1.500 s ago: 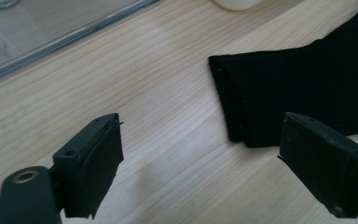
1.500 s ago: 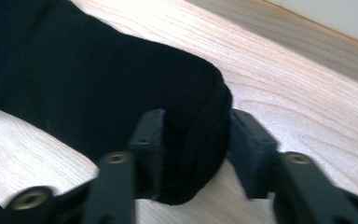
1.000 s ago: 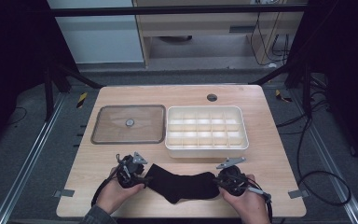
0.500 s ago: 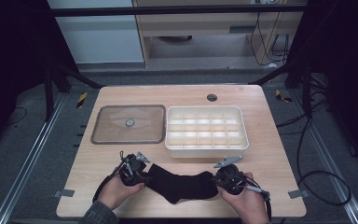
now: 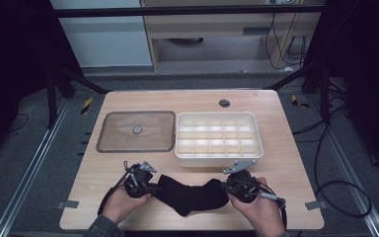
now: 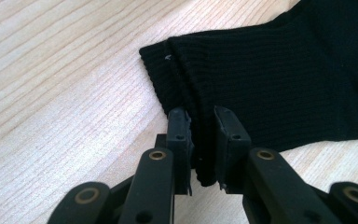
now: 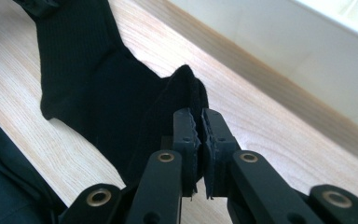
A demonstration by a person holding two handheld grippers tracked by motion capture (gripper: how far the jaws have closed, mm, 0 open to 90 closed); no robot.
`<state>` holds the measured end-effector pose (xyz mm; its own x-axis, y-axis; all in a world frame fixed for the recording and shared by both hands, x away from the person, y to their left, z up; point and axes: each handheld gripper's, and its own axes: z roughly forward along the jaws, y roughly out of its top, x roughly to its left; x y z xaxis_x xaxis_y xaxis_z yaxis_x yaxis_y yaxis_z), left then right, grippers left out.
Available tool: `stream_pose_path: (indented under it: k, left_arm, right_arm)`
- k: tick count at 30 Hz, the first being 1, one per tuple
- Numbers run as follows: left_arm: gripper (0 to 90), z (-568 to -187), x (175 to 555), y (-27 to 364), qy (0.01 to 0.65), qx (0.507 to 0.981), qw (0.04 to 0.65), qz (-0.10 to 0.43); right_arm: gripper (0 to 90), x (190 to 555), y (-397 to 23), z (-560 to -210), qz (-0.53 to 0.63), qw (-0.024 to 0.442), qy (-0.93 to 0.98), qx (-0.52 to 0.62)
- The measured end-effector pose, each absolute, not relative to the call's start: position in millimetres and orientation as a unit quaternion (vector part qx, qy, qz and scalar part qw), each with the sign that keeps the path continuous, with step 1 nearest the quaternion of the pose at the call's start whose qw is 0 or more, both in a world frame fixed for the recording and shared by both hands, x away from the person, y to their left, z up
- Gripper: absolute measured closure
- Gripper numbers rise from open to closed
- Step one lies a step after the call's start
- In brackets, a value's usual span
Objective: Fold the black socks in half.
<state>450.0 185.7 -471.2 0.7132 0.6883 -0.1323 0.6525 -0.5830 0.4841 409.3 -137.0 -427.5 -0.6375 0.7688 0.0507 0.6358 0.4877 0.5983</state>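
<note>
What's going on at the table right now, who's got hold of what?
A person is working a black sock with two handheld tongs at the near edge of the wooden table. The left tongs have just closed onto the ribbed cuff end; the right tongs are clamped on the toe end. Behind the sock sit a white divided tray and a clear lid, side by side and untouched.

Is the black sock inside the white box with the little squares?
No, the black sock lies on the wooden table in front of the white compartment box, pinched at each end by a gripper.
</note>
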Motion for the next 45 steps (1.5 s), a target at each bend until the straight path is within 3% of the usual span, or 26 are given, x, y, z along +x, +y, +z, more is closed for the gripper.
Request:
stream_pose_path:
  k: [25, 45]
  left_arm:
    - [77.3, -452, 447, 190, 0.367, 0.890, 0.266, 0.044]
    - [77.3, -425, 445, 219, 0.361, 0.897, 0.249, 0.063]
  right_arm:
    - [85.1, 410, -139, -434, 0.296, 0.109, 0.854, 0.414]
    - [84.3, 409, -106, -460, 0.302, 0.083, 0.858, 0.408]
